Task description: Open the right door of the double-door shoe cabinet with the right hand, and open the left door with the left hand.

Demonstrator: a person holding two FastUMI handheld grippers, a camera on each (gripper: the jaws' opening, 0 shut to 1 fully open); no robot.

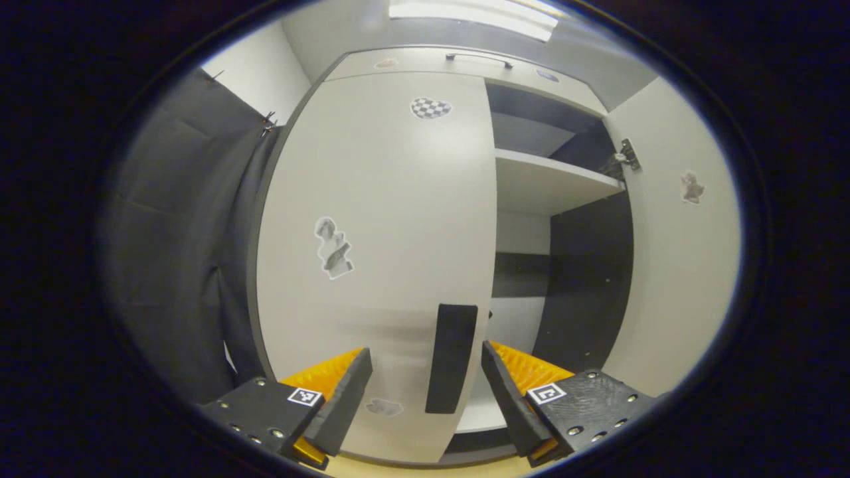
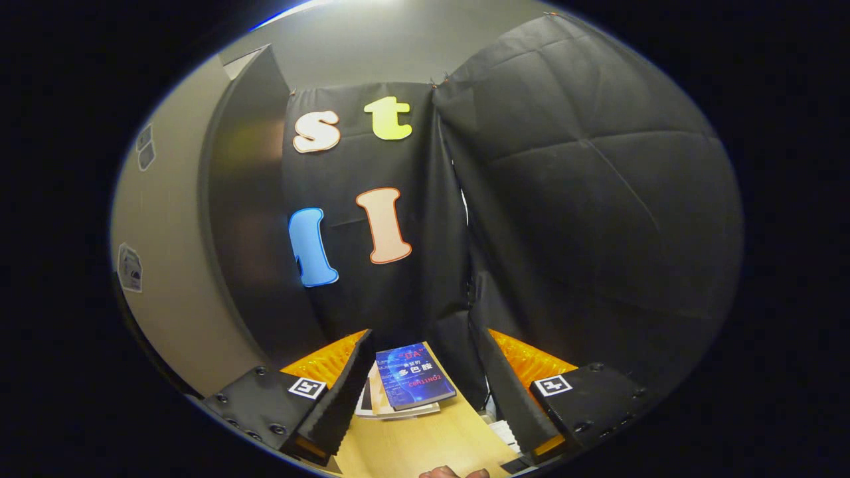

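In the left gripper view the white shoe cabinet (image 1: 398, 60) fills the front. Its left door (image 1: 378, 219) is closed and carries several stickers. A black vertical handle (image 1: 451, 358) sits near that door's right edge. My left gripper (image 1: 425, 352) is open, its two fingers on either side of the handle and a little short of it. The right door (image 1: 684, 252) stands swung open to the right, showing a white shelf (image 1: 551, 182) and dark inner walls. My right gripper (image 2: 420, 338) is open and holds nothing, facing the black cloth wall.
In the right gripper view a pale panel with stickers (image 2: 156, 265) and a dark panel (image 2: 246, 232) stand at the left. A blue book (image 2: 412, 382) lies on a small stack on a wooden table (image 2: 425, 445). A hand (image 2: 455, 473) shows at the bottom edge.
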